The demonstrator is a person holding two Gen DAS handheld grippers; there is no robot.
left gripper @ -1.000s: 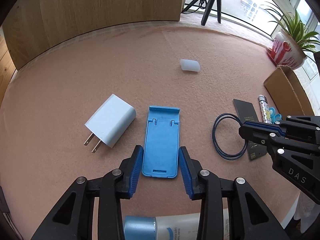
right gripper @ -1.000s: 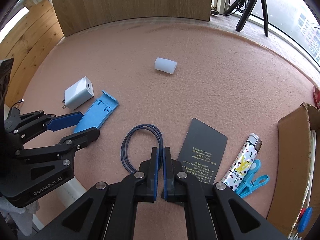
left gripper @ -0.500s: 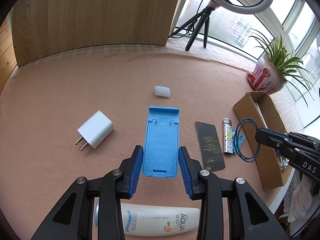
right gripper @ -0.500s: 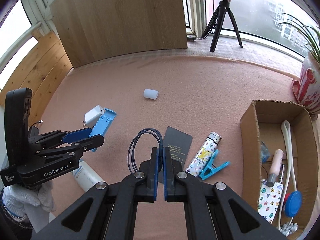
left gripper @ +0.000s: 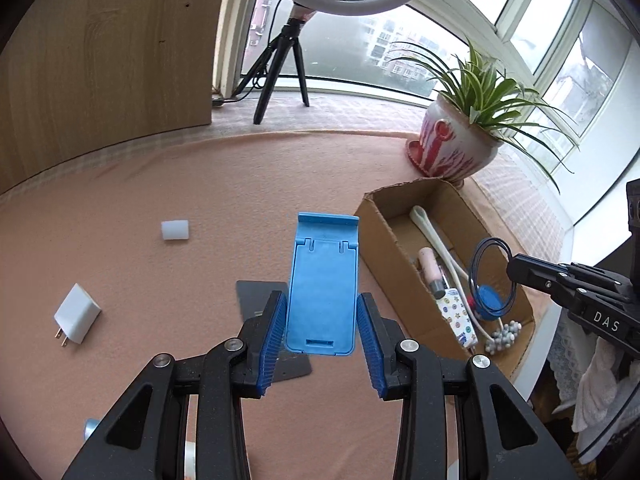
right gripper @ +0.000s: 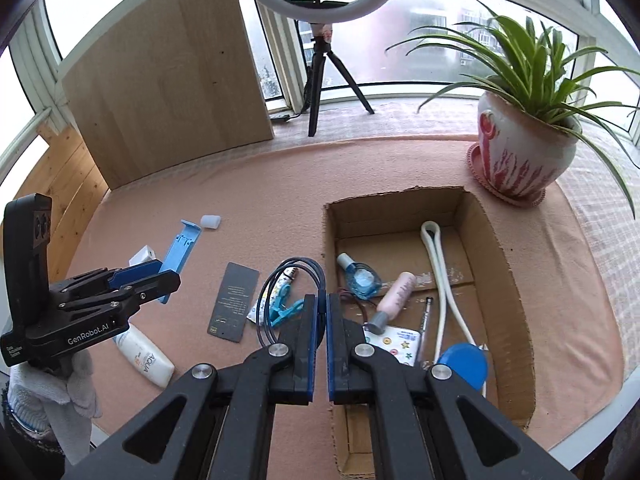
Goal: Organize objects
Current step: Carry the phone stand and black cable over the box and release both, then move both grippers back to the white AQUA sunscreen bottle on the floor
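Both grippers are loaded and in the air: left gripper (left gripper: 322, 332) clamps a blue phone stand (left gripper: 323, 284), right gripper (right gripper: 320, 320), pinched tight, holds a cable loop (right gripper: 288, 288) over the cardboard box's (right gripper: 504, 280) left edge — next, carry both over the box and let go.

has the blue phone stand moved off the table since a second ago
Yes. The blue phone stand, clamped in the left tongs, has lifted away from the white charger toward the cardboard box.
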